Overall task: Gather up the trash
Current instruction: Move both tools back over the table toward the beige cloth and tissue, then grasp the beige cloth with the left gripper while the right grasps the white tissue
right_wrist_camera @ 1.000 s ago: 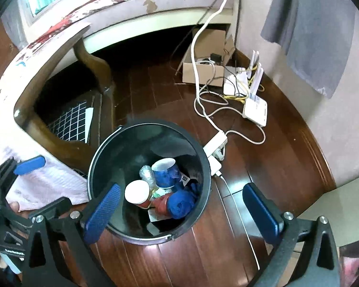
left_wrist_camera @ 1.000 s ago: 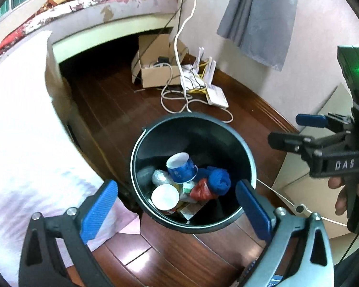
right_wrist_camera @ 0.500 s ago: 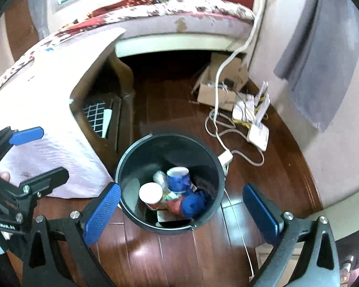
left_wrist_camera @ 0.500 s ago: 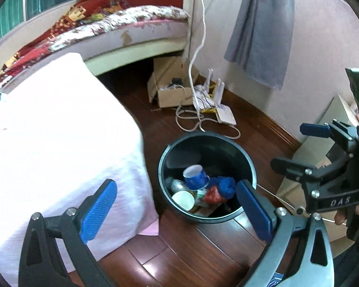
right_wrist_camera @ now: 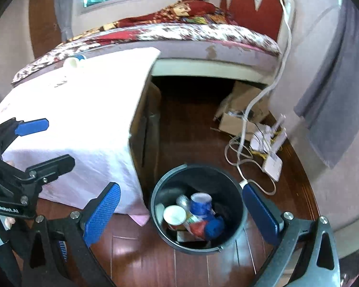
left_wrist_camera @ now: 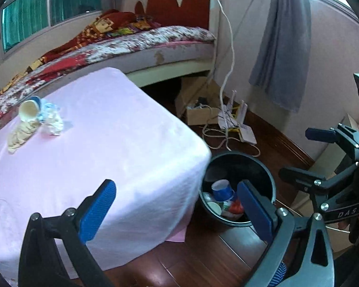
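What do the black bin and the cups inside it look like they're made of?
The bin looks like moulded plastic: smooth, dark, with a dull sheen and a thin rolled rim. The blue cup and white-mouthed cup look like coated paper: thin walls, printed outside, matte white inside, though thin plastic is possible.

The left gripper (left_wrist_camera: 177, 210) has its blue-padded fingers (left_wrist_camera: 97, 211) spread wide apart, nothing between them, and the right gripper (right_wrist_camera: 182, 212) is spread just as wide — also empty. Each shows in the other's view at the frame edge, jaws parted, a little of the holding hand (right_wrist_camera: 8, 220) visible behind the left one's black frame.
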Demonstrator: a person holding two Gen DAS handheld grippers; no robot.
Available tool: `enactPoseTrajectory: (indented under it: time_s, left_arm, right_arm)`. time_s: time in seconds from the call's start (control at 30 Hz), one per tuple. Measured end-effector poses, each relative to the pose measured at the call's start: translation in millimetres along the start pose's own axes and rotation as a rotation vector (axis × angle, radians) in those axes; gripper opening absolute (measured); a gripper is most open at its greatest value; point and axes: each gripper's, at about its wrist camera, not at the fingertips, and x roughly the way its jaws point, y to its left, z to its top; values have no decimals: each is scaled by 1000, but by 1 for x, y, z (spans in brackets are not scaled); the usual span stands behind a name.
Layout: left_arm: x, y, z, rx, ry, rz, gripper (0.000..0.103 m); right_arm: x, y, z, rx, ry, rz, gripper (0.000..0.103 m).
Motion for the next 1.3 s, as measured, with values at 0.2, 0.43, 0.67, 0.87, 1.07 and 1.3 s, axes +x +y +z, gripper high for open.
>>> enactPoseTrajectory:
  time_s: [0.2,0.43,0.67,0.87,1.07,1.3]
  left_arm:
    - [-14,38,6,-33,-36,66,102]
    - [-28,98,4,-101,-59,163,102]
    - [-33,156,-4,-165,-66,249,102]
    - [-27,205,-7,-235,-59,304,102]
    - [-9,255,1,-321,-42,320,102]
    - [29,302,31,-356,-28,332,101]
  right_arm:
    - [5,37,29,-48,-38,46,103]
    - [18,78,57,-86,-66,95,103]
    - [35,114,77,-95,-89,129,103]
    - [63,143,96,-40,-70,210,103]
    - [94,188,143,-79,-81,239,103]
    - [159,239,188,-195,-27,237,101]
